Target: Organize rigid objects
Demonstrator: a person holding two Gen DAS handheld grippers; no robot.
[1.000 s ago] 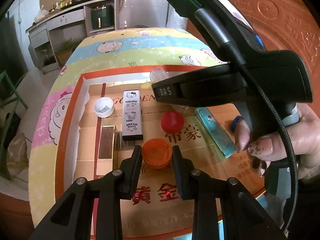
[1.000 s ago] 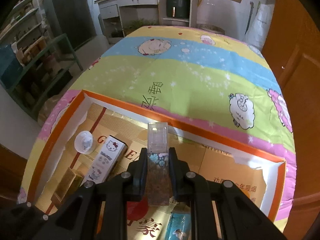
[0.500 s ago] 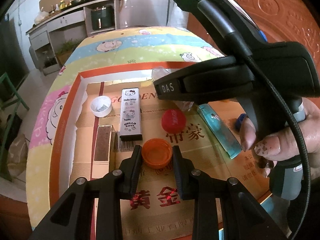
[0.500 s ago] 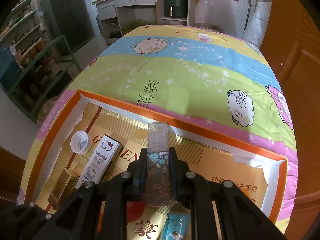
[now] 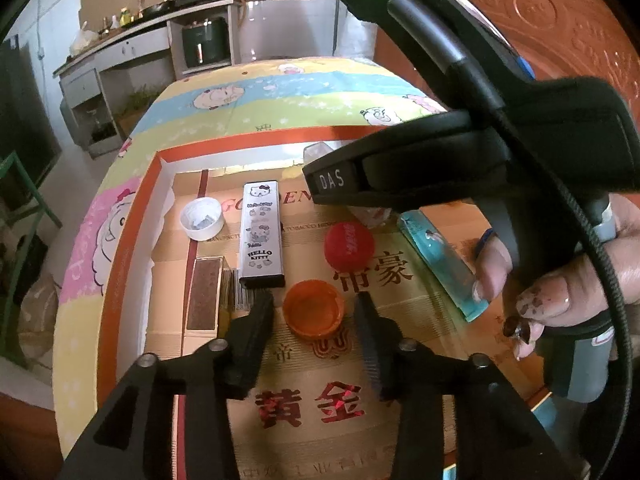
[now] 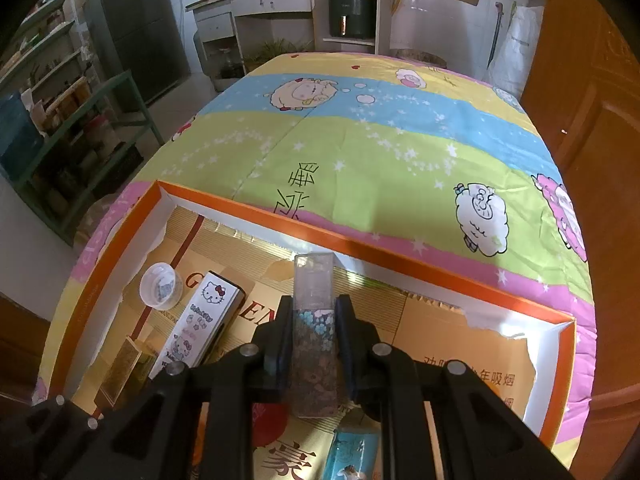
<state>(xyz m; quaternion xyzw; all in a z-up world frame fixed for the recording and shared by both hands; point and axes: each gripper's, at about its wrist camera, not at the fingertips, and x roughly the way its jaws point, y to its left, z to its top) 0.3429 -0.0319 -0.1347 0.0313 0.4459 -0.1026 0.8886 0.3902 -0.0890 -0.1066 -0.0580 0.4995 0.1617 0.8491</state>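
Observation:
An orange cap (image 5: 313, 314) lies open side up on the floor of the orange-rimmed cardboard tray (image 5: 150, 184). My left gripper (image 5: 314, 312) straddles it; its jaws are opening and the pads stand clear of the cap on both sides. My right gripper (image 6: 313, 338) is shut on a clear flower-patterned case (image 6: 314, 344), held above the tray; the far end sticks out past the fingertips. In the left wrist view the right gripper's body and a hand (image 5: 560, 292) fill the upper right.
In the tray lie a red cap (image 5: 349, 245), a Hello Kitty box (image 5: 261, 232), a white cap (image 5: 202, 218), a brown flat box (image 5: 204, 298) and a blue clear case (image 5: 442, 258). The tray (image 6: 440, 264) sits on a sheep-print cloth (image 6: 360, 140). Shelves stand at left.
The left gripper's jaws have spread apart and let go of the orange cap, which stays on the tray floor. The right gripper still holds the patterned case in place.

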